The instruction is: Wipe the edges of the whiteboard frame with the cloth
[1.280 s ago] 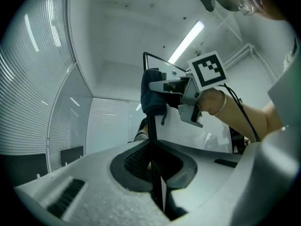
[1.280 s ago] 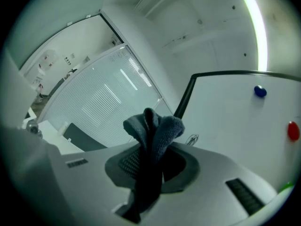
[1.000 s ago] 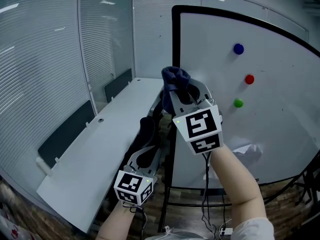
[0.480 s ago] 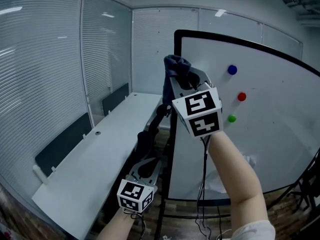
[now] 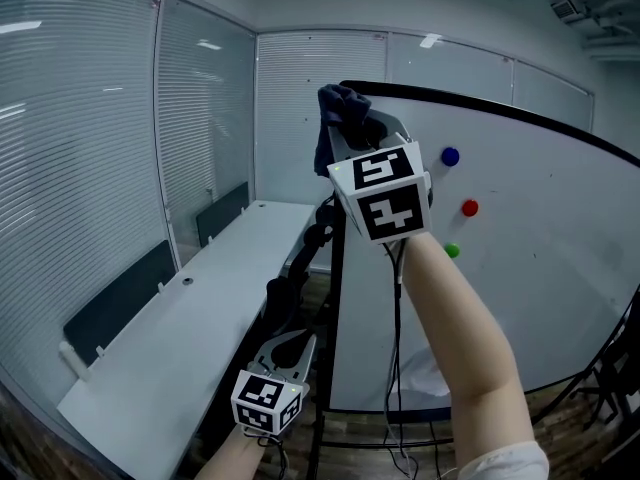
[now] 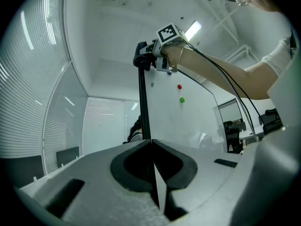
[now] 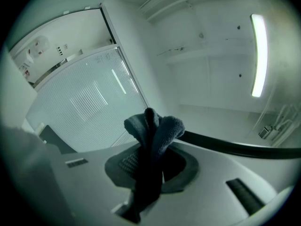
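Note:
The whiteboard [image 5: 520, 268] has a black frame [image 5: 334, 268]. A dark blue cloth [image 5: 340, 110] is bunched at the frame's top left corner, with my right gripper [image 5: 354, 133] shut on it. In the right gripper view the cloth [image 7: 153, 131] sticks up between the jaws, and the frame's top edge [image 7: 235, 148] runs off to the right behind it. My left gripper [image 5: 290, 340] hangs low beside the frame's left upright, shut with nothing in it. The left gripper view shows the shut gripper [image 6: 153, 163] looking up along that upright [image 6: 142, 107] to the cloth [image 6: 142, 60].
Blue [image 5: 450, 155], red [image 5: 469, 208] and green [image 5: 452, 251] magnets sit on the board. A long white table [image 5: 190, 328] runs along the left, with dark panels [image 5: 105, 303] at its far edge before a glass wall with blinds. Cables hang under my right arm.
My right gripper has gone up the frame's left upright with the cloth, as far as the top corner. The left gripper has stayed low and shut.

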Demonstrator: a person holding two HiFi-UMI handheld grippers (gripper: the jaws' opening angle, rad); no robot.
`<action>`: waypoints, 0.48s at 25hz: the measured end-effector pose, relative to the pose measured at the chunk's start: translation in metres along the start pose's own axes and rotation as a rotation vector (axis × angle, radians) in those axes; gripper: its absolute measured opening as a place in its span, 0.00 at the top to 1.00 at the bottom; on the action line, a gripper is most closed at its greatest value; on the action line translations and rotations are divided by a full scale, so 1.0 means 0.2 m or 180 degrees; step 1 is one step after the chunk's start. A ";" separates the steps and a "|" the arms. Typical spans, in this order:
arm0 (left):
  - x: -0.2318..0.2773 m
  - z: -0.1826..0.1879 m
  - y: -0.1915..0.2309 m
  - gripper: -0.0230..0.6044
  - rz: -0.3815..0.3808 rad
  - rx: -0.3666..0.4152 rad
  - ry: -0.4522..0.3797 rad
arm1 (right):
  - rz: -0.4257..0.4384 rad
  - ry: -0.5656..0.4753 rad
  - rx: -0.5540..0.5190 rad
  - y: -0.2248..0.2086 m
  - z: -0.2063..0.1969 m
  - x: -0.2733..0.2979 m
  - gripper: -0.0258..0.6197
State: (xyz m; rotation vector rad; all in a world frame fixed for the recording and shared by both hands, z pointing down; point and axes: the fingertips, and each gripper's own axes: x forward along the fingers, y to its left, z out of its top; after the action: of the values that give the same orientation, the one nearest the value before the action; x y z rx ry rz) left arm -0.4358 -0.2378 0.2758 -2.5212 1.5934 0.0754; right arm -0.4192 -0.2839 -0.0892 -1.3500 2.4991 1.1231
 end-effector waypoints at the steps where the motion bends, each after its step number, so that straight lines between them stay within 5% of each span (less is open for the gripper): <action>1: 0.00 0.00 0.00 0.93 0.0002 0.0003 -0.0004 | -0.0015 -0.0009 -0.0003 -0.01 0.02 0.01 0.86; 12: 0.03 -0.03 -0.03 0.93 -0.0053 -0.0068 0.0001 | -0.0110 -0.0026 0.0032 -0.13 0.15 0.07 0.86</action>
State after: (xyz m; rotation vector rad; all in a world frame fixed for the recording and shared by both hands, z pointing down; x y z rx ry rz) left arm -0.4279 -0.2413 0.2817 -2.5503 1.5797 0.0905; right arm -0.4159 -0.2824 -0.1313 -1.3774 2.4626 1.1056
